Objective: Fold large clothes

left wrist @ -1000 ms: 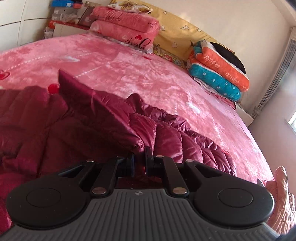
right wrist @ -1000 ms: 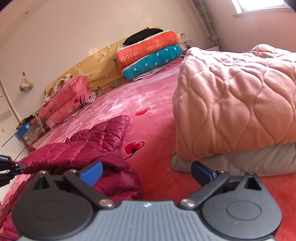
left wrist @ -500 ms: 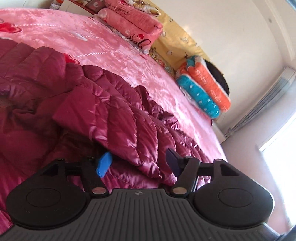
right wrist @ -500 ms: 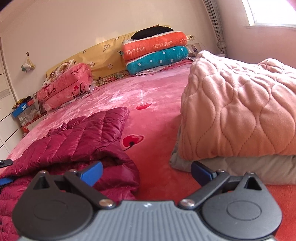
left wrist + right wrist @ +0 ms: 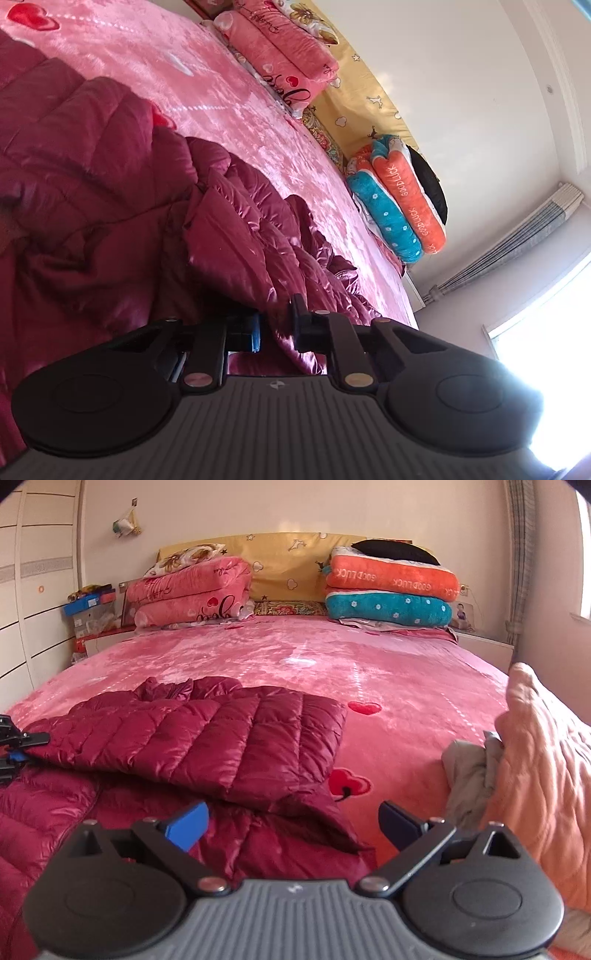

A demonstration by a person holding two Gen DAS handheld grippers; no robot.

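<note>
Maroon quilted jacket (image 5: 207,746) spread on the pink bed (image 5: 369,672), one panel folded over its middle, left gripper (image 5: 275,326) having just closed, jaws clenched on a fold of the jacket's edge, right gripper (image 5: 291,823) jaws released and wide apart, hovering over the jacket's near hem, holding nothing

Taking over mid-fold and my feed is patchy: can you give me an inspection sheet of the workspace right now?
Surface: pink plush bedspread with red hearts, bare beyond the jacket.
Job's things: dark red quilted puffer jacket, one panel folded over the rest, lower part rumpled.
Clutter: peach quilted blanket on a crumpled grey cloth; pink folded blankets and orange and teal rolled blankets by the yellow headboard.
Grippers: left gripper has just closed on a jacket fold; right gripper open, empty, above the jacket's edge.
Cables: nothing seen.
Surroundings: white wardrobe, curtain.
</note>
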